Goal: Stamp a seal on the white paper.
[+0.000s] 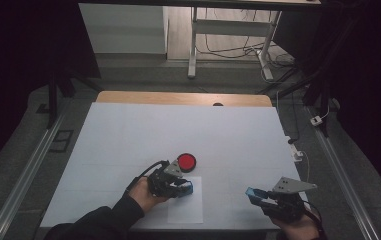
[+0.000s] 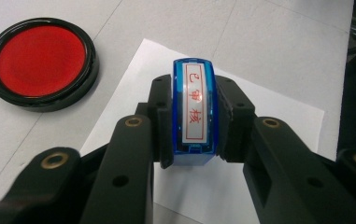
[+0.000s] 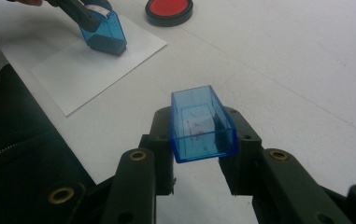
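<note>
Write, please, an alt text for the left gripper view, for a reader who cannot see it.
The left gripper holds a blue stamp between its black jaws, above a white sheet of paper. An open red ink pad lies on the table to the upper left.

The left gripper [image 1: 187,188] is reaching in from the lower middle of the high view, its hand [image 1: 145,195] wrapped round the body and the dark sleeve [image 1: 98,222] trailing back to the bottom edge. Its jaws are pointing right and down, clamping from both sides. The right gripper [image 1: 252,194] is sitting at the lower right, pointing left, its hand [image 1: 298,231] low at the frame's edge. Its jaws are likewise pinching tight.
</note>
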`<act>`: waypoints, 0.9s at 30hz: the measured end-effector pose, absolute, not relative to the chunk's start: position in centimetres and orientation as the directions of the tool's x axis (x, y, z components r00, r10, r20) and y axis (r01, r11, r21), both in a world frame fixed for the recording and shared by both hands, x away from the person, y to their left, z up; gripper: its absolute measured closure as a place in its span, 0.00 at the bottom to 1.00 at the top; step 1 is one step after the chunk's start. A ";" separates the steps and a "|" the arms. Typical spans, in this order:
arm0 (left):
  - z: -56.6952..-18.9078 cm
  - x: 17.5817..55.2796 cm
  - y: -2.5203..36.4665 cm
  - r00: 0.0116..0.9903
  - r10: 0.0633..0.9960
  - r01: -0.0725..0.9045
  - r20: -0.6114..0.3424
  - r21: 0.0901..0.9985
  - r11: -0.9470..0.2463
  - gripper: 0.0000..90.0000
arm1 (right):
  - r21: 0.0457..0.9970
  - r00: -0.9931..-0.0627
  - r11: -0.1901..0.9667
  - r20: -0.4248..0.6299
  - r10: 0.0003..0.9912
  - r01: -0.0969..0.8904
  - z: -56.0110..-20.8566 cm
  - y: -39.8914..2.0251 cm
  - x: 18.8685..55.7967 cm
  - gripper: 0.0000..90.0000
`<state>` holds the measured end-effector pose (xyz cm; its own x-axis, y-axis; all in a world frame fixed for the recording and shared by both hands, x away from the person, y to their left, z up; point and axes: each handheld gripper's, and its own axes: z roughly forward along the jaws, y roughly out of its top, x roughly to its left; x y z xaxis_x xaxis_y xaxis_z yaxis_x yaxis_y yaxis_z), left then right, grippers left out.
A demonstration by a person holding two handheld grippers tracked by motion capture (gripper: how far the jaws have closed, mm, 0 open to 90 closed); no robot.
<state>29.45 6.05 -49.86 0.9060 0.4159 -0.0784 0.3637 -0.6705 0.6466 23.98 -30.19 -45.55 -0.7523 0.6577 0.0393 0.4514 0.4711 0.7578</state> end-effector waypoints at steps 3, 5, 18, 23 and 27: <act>-50.0 29.6 6.2 0.901 0.423 0.382 -0.103 0.650 -0.657 0.78 | 0.758 -0.752 0.470 0.041 0.657 0.452 -45.6 -30.2 24.0 0.76; -50.1 29.7 6.3 0.897 0.426 0.394 -0.120 0.654 -0.645 0.79 | 0.757 -0.752 0.472 0.039 0.658 0.452 -45.6 -30.2 24.0 0.76; -50.0 29.6 6.0 0.891 0.441 0.404 -0.110 0.636 -0.657 0.79 | 0.755 -0.750 0.472 0.040 0.660 0.455 -45.6 -30.2 24.0 0.76; -49.8 29.2 5.6 0.895 0.440 0.385 -0.073 0.626 -0.679 0.79 | 0.753 -0.749 0.475 0.037 0.661 0.456 -45.6 -30.2 24.0 0.76; -49.7 29.1 5.4 0.896 0.440 0.377 -0.057 0.620 -0.688 0.79 | 0.755 -0.750 0.470 0.044 0.660 0.458 -45.6 -30.2 24.0 0.76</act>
<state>29.05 5.44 -49.74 0.8961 0.4402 -0.0566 0.3772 -0.6881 0.6198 24.01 -30.19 -45.59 -0.7497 0.6604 0.0436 0.4575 0.4696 0.7551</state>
